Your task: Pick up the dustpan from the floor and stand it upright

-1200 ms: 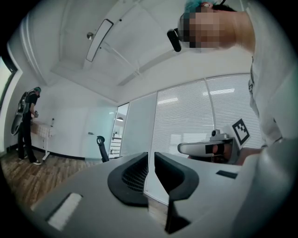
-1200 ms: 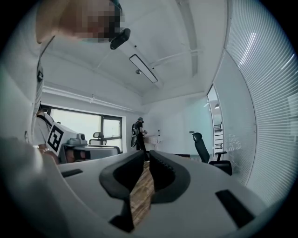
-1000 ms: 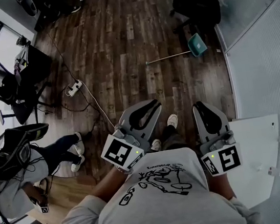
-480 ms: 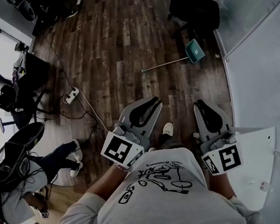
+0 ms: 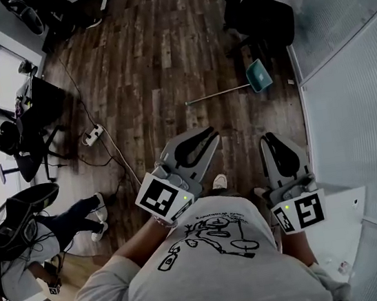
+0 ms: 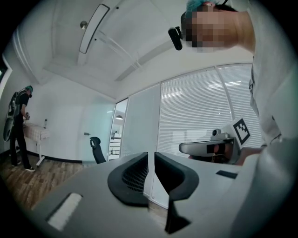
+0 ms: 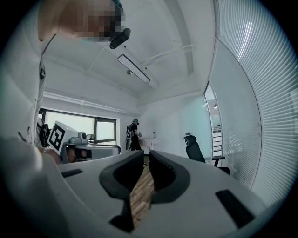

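Note:
A teal dustpan (image 5: 259, 74) lies on the wooden floor near the glass wall, its long thin handle (image 5: 217, 94) stretching to the left. Both grippers are held at chest height, well short of it and pointing towards it. In the head view the left gripper (image 5: 209, 137) has its jaws together with nothing between them. So does the right gripper (image 5: 271, 141). The left gripper view shows the left gripper (image 6: 151, 158) aimed at the glass wall, jaws nearly touching. In the right gripper view the right gripper (image 7: 146, 155) has floor showing below its narrow gap. Neither gripper view shows the dustpan.
A black office chair (image 5: 260, 14) stands just beyond the dustpan. A power strip (image 5: 93, 133) with cables lies on the floor at left. Another person (image 5: 26, 235) stands at far left. The glass wall with blinds (image 5: 354, 88) runs along the right, and a white tabletop (image 5: 342, 225) is at lower right.
The person holding the grippers has stepped forward: the floor, dustpan and chair have slid in the head view. Both grippers keep the same pose and stay shut.

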The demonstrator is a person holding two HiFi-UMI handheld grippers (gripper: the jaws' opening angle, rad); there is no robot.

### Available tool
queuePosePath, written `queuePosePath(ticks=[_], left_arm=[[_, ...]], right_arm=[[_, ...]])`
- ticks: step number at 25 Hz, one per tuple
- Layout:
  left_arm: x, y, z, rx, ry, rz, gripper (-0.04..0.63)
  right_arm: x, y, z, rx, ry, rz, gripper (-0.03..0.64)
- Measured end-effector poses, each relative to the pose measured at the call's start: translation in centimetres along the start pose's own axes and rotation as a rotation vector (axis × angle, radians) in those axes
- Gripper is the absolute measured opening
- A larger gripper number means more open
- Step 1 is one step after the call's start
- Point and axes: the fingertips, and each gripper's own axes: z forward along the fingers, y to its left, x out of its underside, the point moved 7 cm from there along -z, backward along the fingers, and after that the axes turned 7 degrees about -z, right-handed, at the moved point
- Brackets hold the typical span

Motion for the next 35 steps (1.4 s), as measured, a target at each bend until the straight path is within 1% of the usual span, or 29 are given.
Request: queuePosePath(ticks=[5,9,13,19,26,35], left_arm=[[0.3,0.3,2.6,-0.017,-0.005,0.001,0.037],[0.4,0.5,3.6,-0.032,-0.003,-0.007,0.037],[1.1,0.5,4.5,-0.038,-0.004,-0.007,0.037],[1.1,3.1,5.1,-0.047,-0.012,-0.02,0.037],[-0.1,8.3,6.4,-0.032,-0.03,-0.023,0.037],[-2.7,19.5,7.8,-0.057,-0.032,-0.034,0.037]], right_arm=[[0.7,-2.5,1.0,-0.025,0.004,-0.005,0.034],[0.6,-3.2,1.5,-0.043,0.004,0.005,0.034],[1.4,-4.1,1.8,-0.051,-0.004,0.007,0.034],[1.5,-4.3,4.4,-0.056,0.0,0.007,0.034],[1.4,-4.5,9.8,-0.055,0.008,-0.002,0.034],[0.5,-4.7,21.9,-0.087,0.017,-0.012,0.034]])
